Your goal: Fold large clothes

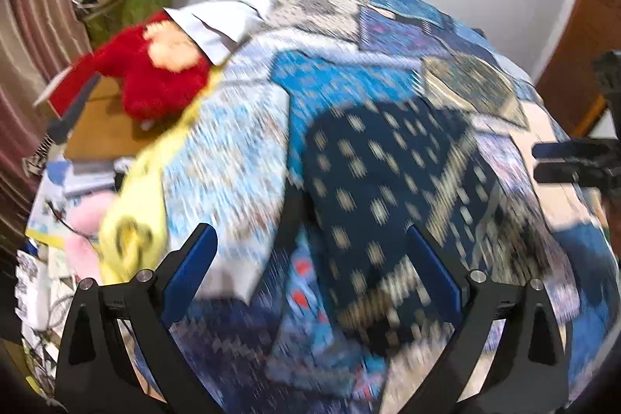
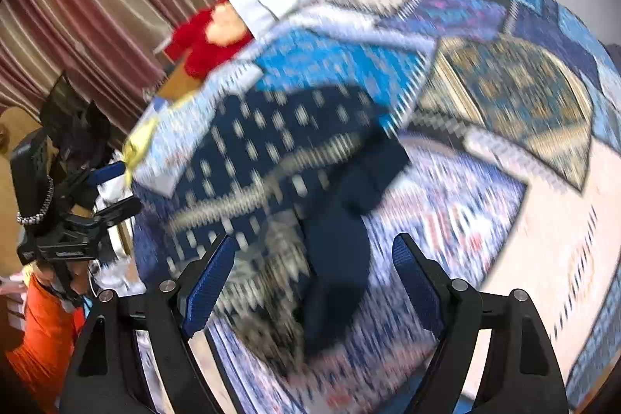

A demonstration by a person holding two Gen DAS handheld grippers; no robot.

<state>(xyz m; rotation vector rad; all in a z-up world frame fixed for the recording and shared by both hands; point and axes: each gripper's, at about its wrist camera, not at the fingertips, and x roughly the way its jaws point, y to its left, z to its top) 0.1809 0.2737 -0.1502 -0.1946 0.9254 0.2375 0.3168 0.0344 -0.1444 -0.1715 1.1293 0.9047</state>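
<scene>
Lying ahead of claw: navy garment.

Left gripper: jaws spread wide, blue-padded fingers splayed to either side, nothing between them, pointing forward and down. Also seen from the right wrist camera at far left, gripped from below by a hand, with an orange sleeve beneath; from that angle the gap between its fingers is too blurred to judge. Right gripper: jaws likewise wide apart, blue pads facing inward, nothing clamped. Appears in the left wrist view at the right edge as two dark fingers lying close together, pointing left.
</scene>
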